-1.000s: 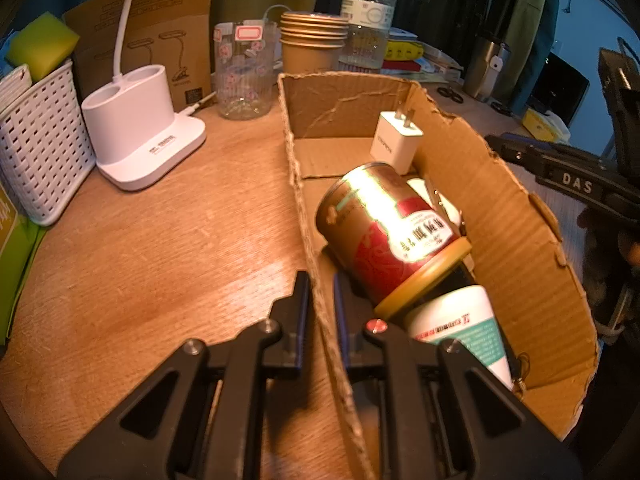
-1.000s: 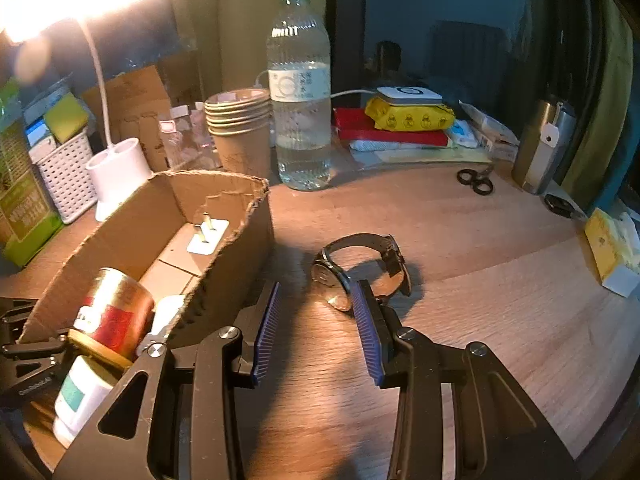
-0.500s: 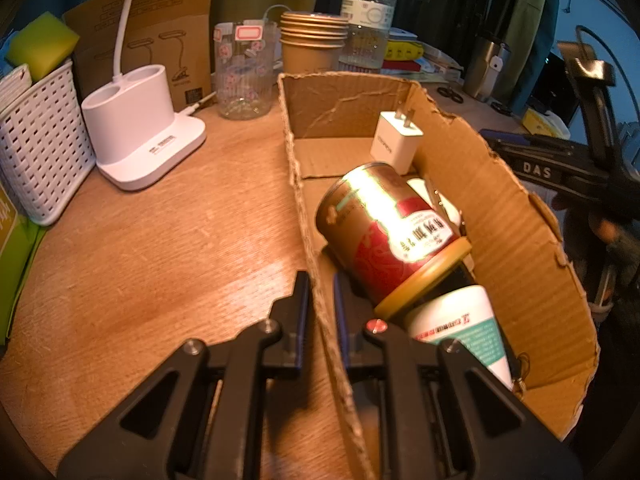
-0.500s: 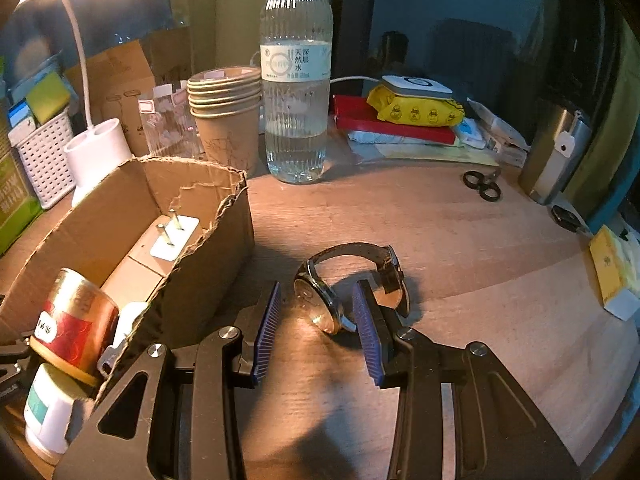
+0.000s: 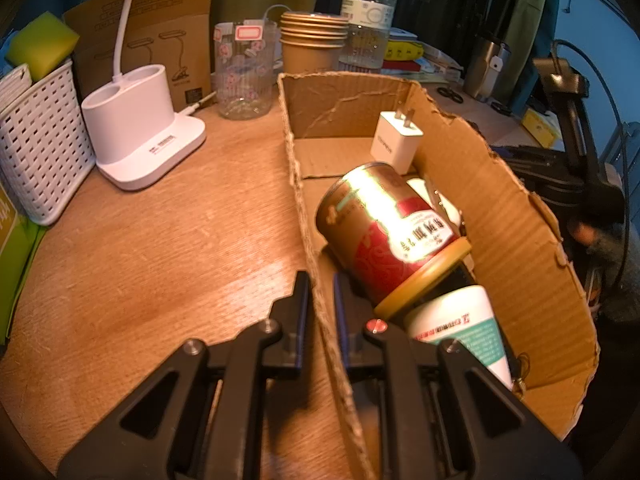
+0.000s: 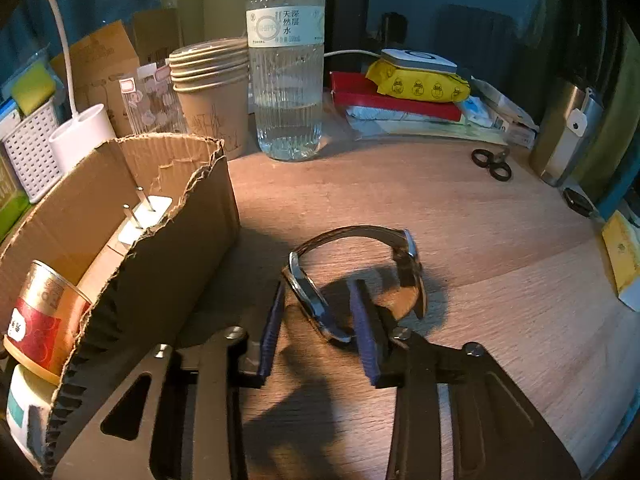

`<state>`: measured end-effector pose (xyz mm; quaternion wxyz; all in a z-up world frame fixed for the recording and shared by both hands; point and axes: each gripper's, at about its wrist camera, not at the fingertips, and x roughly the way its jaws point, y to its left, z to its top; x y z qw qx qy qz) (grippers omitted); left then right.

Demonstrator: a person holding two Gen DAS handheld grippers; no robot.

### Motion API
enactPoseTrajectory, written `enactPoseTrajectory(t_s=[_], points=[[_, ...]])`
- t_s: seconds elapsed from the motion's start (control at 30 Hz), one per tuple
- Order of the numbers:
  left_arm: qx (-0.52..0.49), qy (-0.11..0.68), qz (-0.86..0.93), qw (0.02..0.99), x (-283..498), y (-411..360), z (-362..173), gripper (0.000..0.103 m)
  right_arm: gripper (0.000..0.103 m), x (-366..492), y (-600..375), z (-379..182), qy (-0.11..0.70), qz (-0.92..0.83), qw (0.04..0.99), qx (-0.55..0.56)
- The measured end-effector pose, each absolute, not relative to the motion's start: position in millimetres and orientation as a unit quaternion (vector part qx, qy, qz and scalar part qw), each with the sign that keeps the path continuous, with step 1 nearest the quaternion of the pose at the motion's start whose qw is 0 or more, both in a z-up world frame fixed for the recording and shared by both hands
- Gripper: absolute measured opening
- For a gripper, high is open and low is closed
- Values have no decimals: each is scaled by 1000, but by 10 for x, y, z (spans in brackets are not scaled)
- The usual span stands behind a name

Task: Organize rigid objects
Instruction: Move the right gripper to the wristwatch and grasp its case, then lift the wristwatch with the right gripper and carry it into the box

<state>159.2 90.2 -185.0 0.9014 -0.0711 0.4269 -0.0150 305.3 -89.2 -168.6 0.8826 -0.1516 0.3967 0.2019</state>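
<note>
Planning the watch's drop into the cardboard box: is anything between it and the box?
Only the box's own near wall stands between; the table strip from the wristwatch to it is bare. The right gripper, its jaws just closing, straddles the watch case. Inside, a tin can, white bottle and charger plug take space.

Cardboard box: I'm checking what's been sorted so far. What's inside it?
In the box lie a gold-and-red can, a white charger and a white-and-teal bottle. A white item behind the can is mostly hidden; the floor beneath them is covered.
</note>
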Motion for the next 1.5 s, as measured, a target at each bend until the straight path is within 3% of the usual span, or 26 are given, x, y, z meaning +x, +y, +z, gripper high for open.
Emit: enactPoseTrajectory(t_s=[0.1, 0.17, 1.5], points=[[-71, 427, -15, 901, 1591, 902, -1849, 13, 13, 3046, -882, -1681, 393, 199, 884, -157], [-71, 427, -15, 901, 1593, 903, -1850, 13, 11, 3036, -878, -1680, 390, 194, 886, -160], [-71, 427, -15, 901, 1590, 901, -1846, 13, 11, 2258, -332, -1002, 291, 272, 897, -194]])
